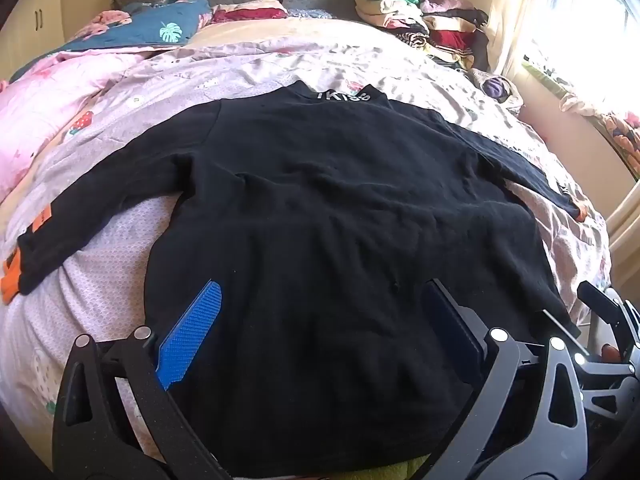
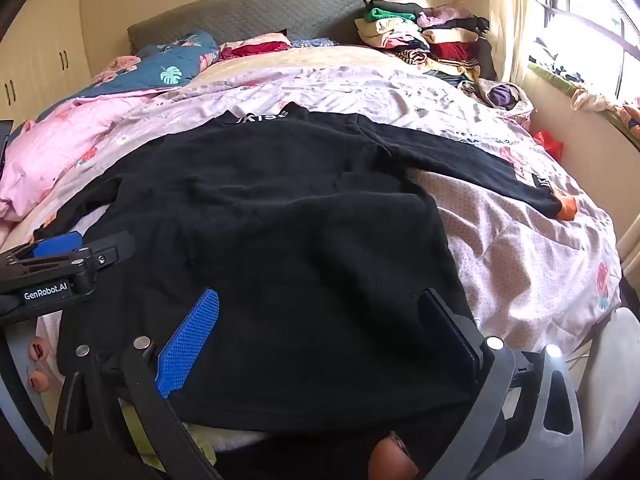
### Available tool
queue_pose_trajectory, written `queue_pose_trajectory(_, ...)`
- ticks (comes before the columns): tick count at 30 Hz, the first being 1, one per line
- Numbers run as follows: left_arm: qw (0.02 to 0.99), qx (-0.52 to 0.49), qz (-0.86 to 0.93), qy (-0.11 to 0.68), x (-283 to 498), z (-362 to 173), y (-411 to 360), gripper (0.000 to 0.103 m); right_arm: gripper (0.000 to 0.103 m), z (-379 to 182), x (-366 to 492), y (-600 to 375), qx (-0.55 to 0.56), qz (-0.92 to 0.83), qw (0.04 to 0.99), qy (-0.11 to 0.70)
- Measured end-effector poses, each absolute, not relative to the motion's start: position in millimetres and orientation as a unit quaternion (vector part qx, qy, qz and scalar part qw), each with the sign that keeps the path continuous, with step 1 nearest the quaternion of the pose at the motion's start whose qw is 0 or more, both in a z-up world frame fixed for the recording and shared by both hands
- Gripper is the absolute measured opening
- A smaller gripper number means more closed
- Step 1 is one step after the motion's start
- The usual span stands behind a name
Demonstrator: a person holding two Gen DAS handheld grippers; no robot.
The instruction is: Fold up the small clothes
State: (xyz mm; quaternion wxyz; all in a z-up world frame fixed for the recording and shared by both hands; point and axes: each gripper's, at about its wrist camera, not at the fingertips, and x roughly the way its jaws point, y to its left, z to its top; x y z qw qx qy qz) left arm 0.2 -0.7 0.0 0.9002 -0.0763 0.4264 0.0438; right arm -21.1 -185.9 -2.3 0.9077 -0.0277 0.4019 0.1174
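A black long-sleeved sweatshirt [image 1: 320, 216] lies flat on the bed, collar with white letters at the far end, both sleeves spread out, orange cuffs at their ends. It also shows in the right wrist view [image 2: 288, 240]. My left gripper [image 1: 320, 312] is open, its blue-padded fingers [image 1: 192, 332] wide apart over the sweatshirt's near hem. My right gripper [image 2: 320, 320] is open too, fingers [image 2: 188, 340] wide apart over the near hem further right. The left gripper shows in the right wrist view [image 2: 92, 246] at the left edge.
The bed has a pink patterned sheet [image 1: 280, 64] and a grey headboard [image 2: 248, 12]. A pile of clothes [image 2: 432, 36] sits at the far right corner. A pink quilt [image 2: 60, 148] and a blue one [image 1: 160, 28] lie at the left. A window [image 2: 592, 32] is on the right.
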Motion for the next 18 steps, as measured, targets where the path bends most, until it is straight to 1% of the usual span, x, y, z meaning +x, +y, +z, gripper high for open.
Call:
queue_pose_trajectory(4, 0.9, -0.077, 0.042, 0.428, -0.1, 0.5, -0.6, 0.094, 0.099, 2.1, -21.0, -185.5, -0.034, 0.116, 0.91, 0.396)
queue_pose_trajectory(10, 0.9, -0.078, 0.041, 0.426, 0.9, 4.7, -7.0, 0.094, 0.099, -6.1, -30.9, -181.6, -0.036, 0.116, 0.912, 0.392)
queue_pose_trajectory(18, 0.9, -0.079, 0.04, 0.426, 1.8, 4.8, -7.5, 0.094, 0.099, 1.2, -29.0, -182.7, -0.031, 0.114, 0.912, 0.392)
